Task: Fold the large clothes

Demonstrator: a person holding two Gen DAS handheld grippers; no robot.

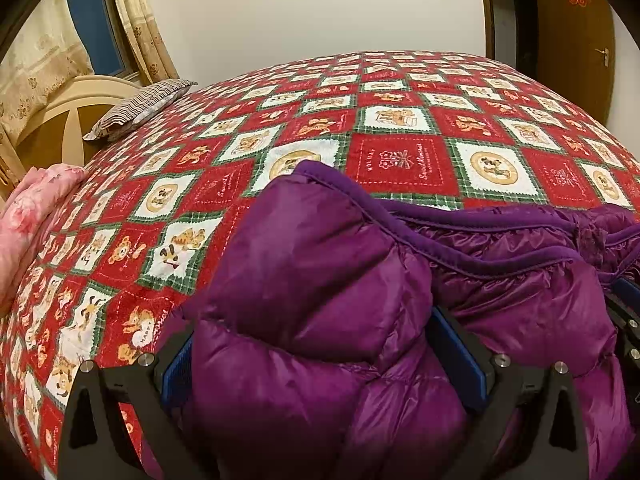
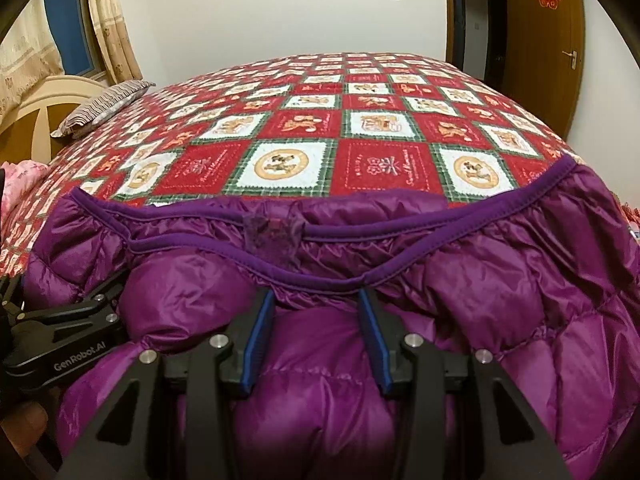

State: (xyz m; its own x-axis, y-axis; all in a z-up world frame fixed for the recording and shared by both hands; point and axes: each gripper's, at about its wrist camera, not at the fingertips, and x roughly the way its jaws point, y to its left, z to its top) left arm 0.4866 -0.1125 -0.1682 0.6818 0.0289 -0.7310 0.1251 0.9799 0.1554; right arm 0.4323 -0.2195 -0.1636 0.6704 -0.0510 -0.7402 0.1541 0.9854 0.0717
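Note:
A shiny purple puffer jacket [image 1: 520,300] lies bunched at the near edge of the bed, its darker trimmed hem [image 2: 460,216] curving across the far side. My left gripper [image 1: 316,320] has a thick puffed fold filling the wide gap between its blue pads [image 1: 460,352]. My right gripper [image 2: 316,296] stands narrower, its blue pads [image 2: 260,336] pressing a bulge of the jacket [image 2: 500,280] just below the trim. The left gripper [image 2: 80,320] also shows at the left edge of the right wrist view, buried in the fabric. Both point down at the bed.
A red, white and green patchwork blanket [image 1: 400,160] covers the bed beyond the jacket. A striped pillow [image 1: 136,108] and a cream headboard [image 1: 60,112] are at the far left, with a pink quilt [image 1: 32,216] below them. A wooden door [image 2: 540,40] stands at the far right.

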